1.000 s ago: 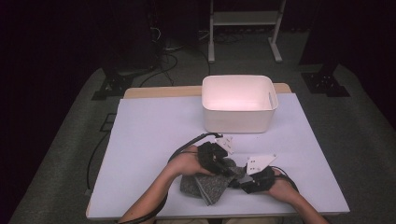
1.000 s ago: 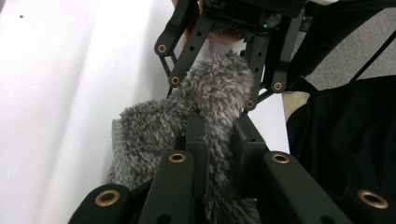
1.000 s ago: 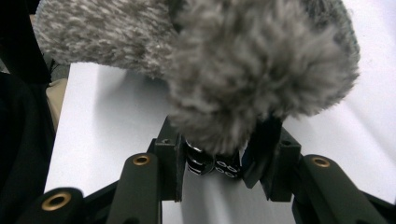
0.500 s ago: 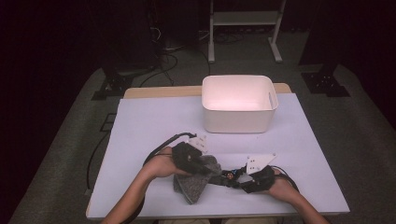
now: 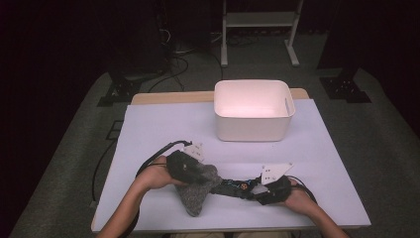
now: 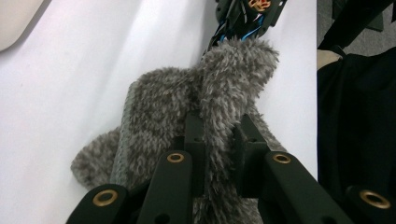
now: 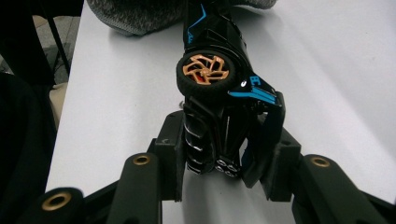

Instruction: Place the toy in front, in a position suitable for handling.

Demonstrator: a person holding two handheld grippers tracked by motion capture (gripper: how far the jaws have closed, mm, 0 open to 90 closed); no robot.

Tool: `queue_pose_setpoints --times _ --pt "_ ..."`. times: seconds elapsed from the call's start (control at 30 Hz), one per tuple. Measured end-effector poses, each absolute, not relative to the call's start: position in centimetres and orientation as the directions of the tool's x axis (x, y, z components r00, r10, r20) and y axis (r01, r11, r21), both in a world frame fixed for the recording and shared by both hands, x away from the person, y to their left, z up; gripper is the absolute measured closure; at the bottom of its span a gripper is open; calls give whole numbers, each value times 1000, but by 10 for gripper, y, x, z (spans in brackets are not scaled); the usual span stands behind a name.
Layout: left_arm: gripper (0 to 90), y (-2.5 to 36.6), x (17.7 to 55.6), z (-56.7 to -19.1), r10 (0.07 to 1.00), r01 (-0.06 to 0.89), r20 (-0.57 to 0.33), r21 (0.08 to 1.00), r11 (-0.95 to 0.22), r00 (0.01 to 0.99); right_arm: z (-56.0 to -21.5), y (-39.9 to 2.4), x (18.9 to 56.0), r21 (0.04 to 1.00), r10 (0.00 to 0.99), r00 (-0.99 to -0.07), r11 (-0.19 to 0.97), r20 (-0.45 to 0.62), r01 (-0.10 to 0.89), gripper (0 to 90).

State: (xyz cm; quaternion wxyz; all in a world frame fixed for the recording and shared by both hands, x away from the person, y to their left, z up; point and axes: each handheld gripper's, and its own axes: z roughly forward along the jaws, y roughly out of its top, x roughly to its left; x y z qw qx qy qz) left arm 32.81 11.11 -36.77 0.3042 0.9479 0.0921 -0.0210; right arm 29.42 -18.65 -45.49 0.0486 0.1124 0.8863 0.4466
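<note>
Fuzzy grey fabric, one sock (image 6: 187, 112), sat pinched between the left gripper (image 6: 219, 140) fingers, which were nearly closed on it. One black toy car (image 7: 219, 93) was clamped between the part-open right gripper (image 7: 224, 154) fingers, its far end at the sock. One white bin (image 5: 253, 110) stood well beyond both on the tabletop (image 5: 158, 129).

Sock (image 5: 195, 196) left of car (image 5: 233, 187); bin (image 5: 252, 129) behind

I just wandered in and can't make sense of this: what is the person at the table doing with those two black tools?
A person works two hand-held tongs over a white table. The right tongs grip the rear of a black toy car lying on its side, one orange-spoked wheel facing up. The left tongs are pinched on a fold of a fuzzy grey cloth whose far end lies against the car's other end. A white bin stands farther back on the table.
</note>
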Motion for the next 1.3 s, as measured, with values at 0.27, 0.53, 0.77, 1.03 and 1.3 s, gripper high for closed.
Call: queue_pose_setpoints --times 0.27,0.53,0.77,1.03,1.3 --pt "787 78 326 -364 99 126 -78 570 -812 992 -455 -186 294 800 245 -970 579 9 153 569" --pt "788 26 326 -363 8 52 -78 581 -812 997 -455 -186 294 801 242 -970 579 9 152 569" --pt "787 7 328 -364 -24 23 -77 557 -830 997 -455 -185 293 799 240 -971 583 -1 144 569" --pt "787 37 330 -364 31 72 -81 570 -818 996 -455 -185 293 798 237 -971 586 -3 141 569" --pt "787 83 327 -367 111 148 -98 593 -791 989 -456 -186 294 799 235 -972 584 -2 140 569"
